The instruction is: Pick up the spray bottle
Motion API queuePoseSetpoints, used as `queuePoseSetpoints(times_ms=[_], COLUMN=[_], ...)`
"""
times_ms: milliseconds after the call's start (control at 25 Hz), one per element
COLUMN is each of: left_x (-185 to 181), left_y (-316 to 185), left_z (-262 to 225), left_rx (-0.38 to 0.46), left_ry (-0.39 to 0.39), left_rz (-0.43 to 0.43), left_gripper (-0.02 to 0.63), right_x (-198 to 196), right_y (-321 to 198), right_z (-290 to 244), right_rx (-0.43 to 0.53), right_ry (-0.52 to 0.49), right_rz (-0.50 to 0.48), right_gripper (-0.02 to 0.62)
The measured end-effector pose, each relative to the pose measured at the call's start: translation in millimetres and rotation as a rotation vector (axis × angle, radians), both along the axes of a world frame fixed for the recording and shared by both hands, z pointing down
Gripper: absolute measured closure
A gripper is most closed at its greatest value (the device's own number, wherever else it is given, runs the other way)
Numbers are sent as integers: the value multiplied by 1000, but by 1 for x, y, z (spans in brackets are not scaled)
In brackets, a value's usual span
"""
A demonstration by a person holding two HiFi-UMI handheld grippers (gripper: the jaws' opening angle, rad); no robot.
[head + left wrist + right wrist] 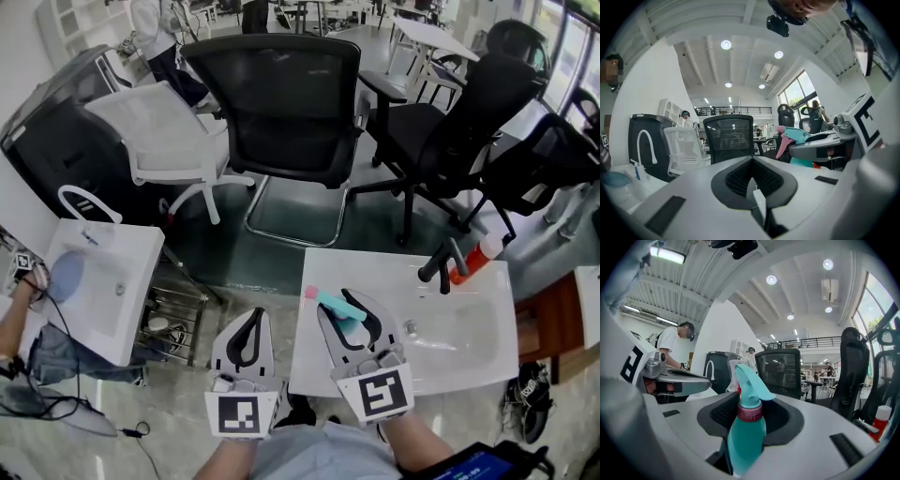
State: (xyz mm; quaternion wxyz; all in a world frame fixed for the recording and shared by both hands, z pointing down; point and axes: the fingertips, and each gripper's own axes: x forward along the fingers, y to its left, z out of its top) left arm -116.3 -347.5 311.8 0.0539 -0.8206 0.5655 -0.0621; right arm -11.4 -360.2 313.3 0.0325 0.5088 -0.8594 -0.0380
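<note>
The spray bottle (328, 301) is teal with a pink trigger and a dark red collar. My right gripper (345, 309) is shut on its body and holds it in the air above the front left corner of the white sink top (323, 361). In the right gripper view the bottle (746, 427) stands upright between the jaws, nozzle pointing away from the camera. My left gripper (253, 319) hangs just left of it, shut, with nothing in it. From the left gripper view the bottle (796, 136) shows at the right, clamped in the other gripper.
The white sink top carries a basin (469, 328), a black faucet (441, 267) and an orange-red bottle (473, 258) at its far edge. A second white sink (103, 281) stands to the left. Black office chairs (291, 103) and a white chair (164, 131) stand beyond.
</note>
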Motion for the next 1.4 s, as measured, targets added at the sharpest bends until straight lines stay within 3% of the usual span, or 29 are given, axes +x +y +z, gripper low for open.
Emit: queuePoseSetpoints(times_ms=[680,1400], left_x=[-10,-17], left_y=[1,2], left_z=[0,3], left_rx=[-12,-18], left_ry=[21,23], left_rz=[-4,-19], left_gripper=[590,589], right_x=[0,-3], right_y=[-2,-2], right_z=[-7,-4], right_rx=[43,30], right_ry=[-7,-21], right_rz=[41,41], right_gripper=[437,437])
